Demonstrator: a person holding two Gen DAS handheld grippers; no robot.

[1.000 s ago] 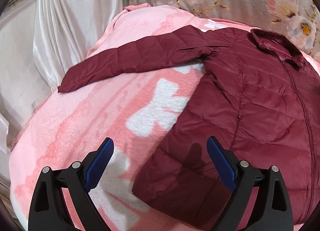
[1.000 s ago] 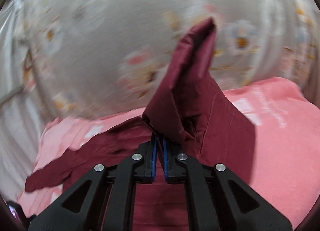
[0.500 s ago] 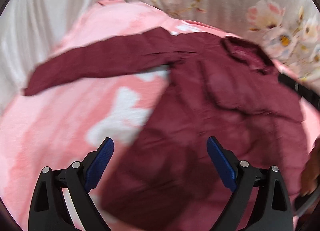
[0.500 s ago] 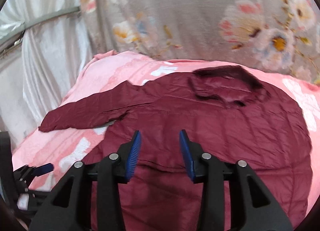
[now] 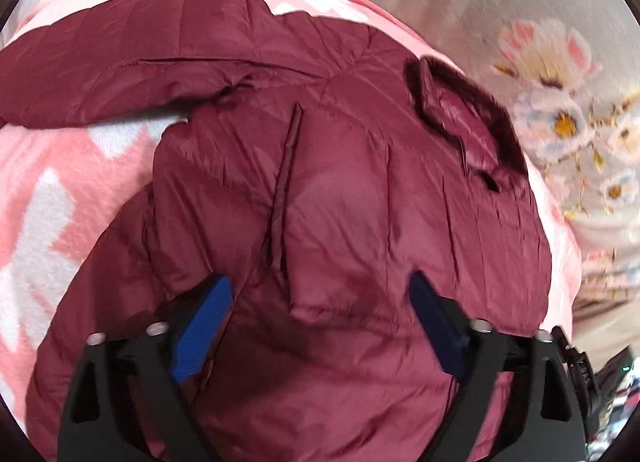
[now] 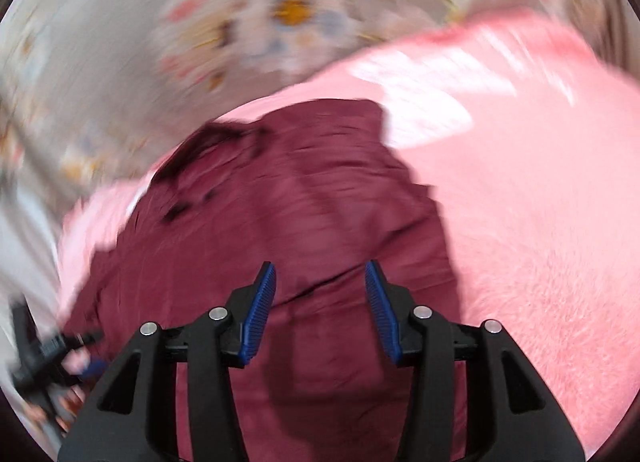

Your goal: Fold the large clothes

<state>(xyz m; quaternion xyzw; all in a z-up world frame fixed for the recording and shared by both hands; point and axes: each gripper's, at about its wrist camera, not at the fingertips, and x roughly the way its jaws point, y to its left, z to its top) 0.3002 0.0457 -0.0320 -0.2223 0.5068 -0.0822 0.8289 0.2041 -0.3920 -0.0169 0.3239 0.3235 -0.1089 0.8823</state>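
Note:
A maroon quilted jacket (image 5: 360,189) lies on a pink blanket (image 5: 52,197), its collar (image 5: 460,117) at the upper right. One sleeve (image 5: 120,73) stretches out to the left; the other sleeve (image 5: 336,221) is folded across the body, its cuff near my fingers. My left gripper (image 5: 320,302) hovers over that cuff, jaws closing, pads apart from the cloth. In the blurred right wrist view the jacket (image 6: 300,213) fills the centre. My right gripper (image 6: 320,294) hangs above it, jaws opening, nothing between them.
A floral sheet (image 5: 540,61) hangs behind the bed, also the floral sheet (image 6: 260,21) in the right wrist view. Bare pink blanket (image 6: 540,221) spreads to the jacket's right. The other gripper's black frame (image 6: 36,362) shows at the lower left edge.
The right gripper let go of the sleeve it had lifted; that sleeve now lies folded across the jacket's body. The left gripper swung from the hem toward the chest and narrowed its jaws.

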